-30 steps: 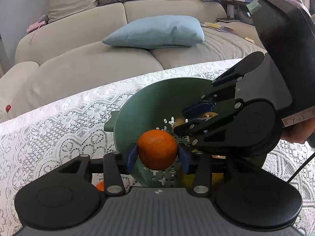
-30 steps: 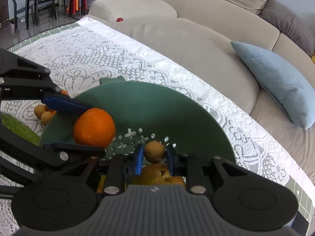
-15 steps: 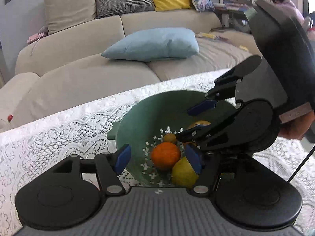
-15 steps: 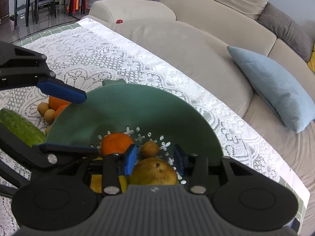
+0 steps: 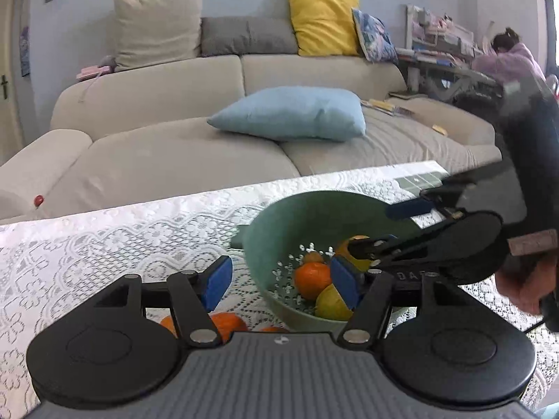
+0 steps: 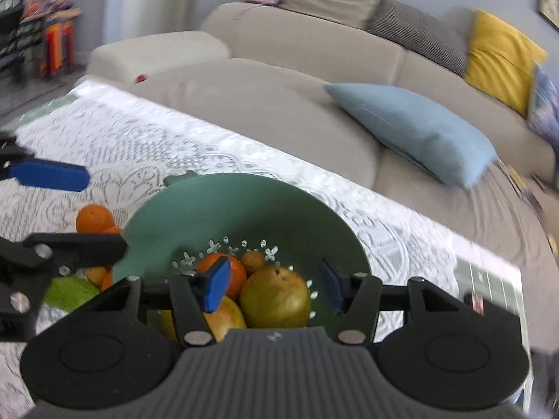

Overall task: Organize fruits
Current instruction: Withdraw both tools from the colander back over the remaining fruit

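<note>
On my right gripper [image 5: 394,223], at about four o'clock from my left camera, I read only the letters "DA".

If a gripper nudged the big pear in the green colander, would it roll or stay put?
Probably stays put: the pear sits low in the colander, wedged against the orange and another yellowish fruit. Its smooth, rounded skin may slip between pads. It looks heavy for its size.

A pale blue cushion [image 5: 293,113] is seen lying on a beige sofa [image 5: 167,153], with a yellow cushion [image 5: 323,22] propped behind.
</note>
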Tool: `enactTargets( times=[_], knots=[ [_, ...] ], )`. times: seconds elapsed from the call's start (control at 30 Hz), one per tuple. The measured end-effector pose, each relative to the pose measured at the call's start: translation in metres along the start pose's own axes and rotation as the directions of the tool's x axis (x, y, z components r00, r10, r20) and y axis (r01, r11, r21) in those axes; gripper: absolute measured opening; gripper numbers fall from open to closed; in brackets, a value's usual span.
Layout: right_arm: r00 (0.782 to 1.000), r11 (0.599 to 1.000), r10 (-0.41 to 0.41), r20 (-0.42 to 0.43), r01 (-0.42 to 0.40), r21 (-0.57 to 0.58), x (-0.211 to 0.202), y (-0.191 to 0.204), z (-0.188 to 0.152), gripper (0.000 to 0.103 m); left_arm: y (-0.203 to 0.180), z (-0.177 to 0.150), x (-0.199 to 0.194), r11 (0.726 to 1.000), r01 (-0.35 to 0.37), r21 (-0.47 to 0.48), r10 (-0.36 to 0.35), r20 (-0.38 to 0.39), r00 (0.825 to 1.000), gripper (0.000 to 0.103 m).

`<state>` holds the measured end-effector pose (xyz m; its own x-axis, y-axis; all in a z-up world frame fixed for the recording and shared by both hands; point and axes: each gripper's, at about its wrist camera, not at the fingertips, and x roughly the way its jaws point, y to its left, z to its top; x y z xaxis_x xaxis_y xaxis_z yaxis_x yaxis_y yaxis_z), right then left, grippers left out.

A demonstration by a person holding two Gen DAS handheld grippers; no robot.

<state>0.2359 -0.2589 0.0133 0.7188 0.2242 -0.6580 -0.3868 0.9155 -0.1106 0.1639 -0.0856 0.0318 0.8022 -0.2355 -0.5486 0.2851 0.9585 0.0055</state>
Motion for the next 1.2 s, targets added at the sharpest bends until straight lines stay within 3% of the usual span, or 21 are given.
enactTargets(
  times=[0.23,0.67,0.73,0.77,0.93,1.03,1.2],
  knots=[
    [0.995,0.974,0.056,0.077,-0.072,0.215,-0.025,0.008,-0.01,0.059,0.017,-0.008,-0.018,0.999,-0.005,-0.037,0.005,0.018,1.0,0.076],
    [0.981,0.935,0.156,0.112,-0.184,0.304,-0.03,0.062,-0.024,0.064,0.064,-0.031,-0.032,0.99,-0.031,-0.136,0.028,-0.023,0.999,0.076],
    [0.979,0.917,0.185,0.083,-0.202,0.344,-0.026,0.068,-0.027,0.065,0.071,-0.037,-0.034,0.988,-0.039,-0.147,0.036,-0.028,0.999,0.076],
    [0.979,0.913,0.184,0.09,-0.204,0.354,-0.027,0.071,-0.028,0.07,0.075,-0.04,-0.034,0.987,-0.041,-0.153,0.037,-0.033,0.999,0.076],
    [0.961,0.875,0.249,0.124,-0.278,0.396,-0.031,0.081,-0.03,0.07,0.094,-0.05,-0.039,0.981,-0.041,-0.189,0.036,-0.032,0.999,0.076],
    [0.965,0.888,0.213,0.151,-0.255,0.383,-0.034,0.094,-0.034,0.07,0.104,-0.056,-0.042,0.979,-0.024,-0.204,0.02,-0.022,1.0,0.076],
    [0.974,0.92,0.146,0.171,-0.198,0.339,-0.031,0.116,-0.041,0.057,0.114,-0.067,-0.037,0.976,-0.01,-0.22,0.0,-0.044,0.999,0.076]
  ],
)
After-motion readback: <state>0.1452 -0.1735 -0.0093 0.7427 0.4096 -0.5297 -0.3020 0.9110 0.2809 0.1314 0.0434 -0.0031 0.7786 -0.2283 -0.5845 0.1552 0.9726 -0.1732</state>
